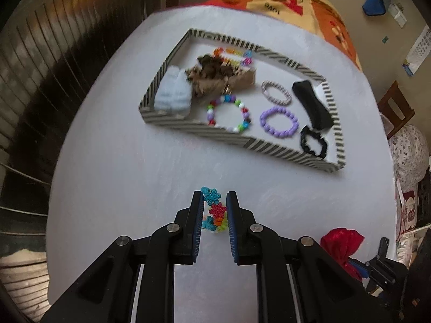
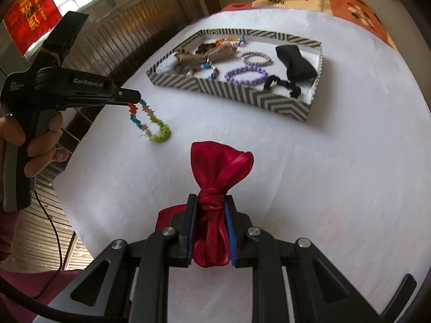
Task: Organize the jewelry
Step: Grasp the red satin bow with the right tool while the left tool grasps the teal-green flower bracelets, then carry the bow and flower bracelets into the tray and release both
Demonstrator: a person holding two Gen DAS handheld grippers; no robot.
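My left gripper (image 1: pixel 214 197) is shut on a multicoloured flower-bead bracelet (image 1: pixel 214 211); in the right wrist view that bracelet (image 2: pixel 150 123) hangs from the left gripper (image 2: pixel 132 102), its green end touching the white table. My right gripper (image 2: pixel 211 202) is shut on the knot of a red satin bow (image 2: pixel 221 167); the bow also shows in the left wrist view (image 1: pixel 340 245). A striped tray (image 1: pixel 242 141) holds a coloured bead bracelet (image 1: pixel 229 114), a purple bead bracelet (image 1: pixel 278 122), a lilac twisted bracelet (image 1: pixel 276 92), a black scrunchie (image 1: pixel 312 142) and a black pouch (image 1: pixel 312 105).
The tray (image 2: pixel 242 94) also holds a pale blue knit item (image 1: pixel 172 94), a brown bow (image 1: pixel 215 75) and a colourful bead string (image 1: pixel 234 55). A patterned blanket (image 1: pixel 309 8) lies beyond the round white table (image 1: pixel 134 161). Dark wooden slats (image 1: pixel 40 67) stand left.
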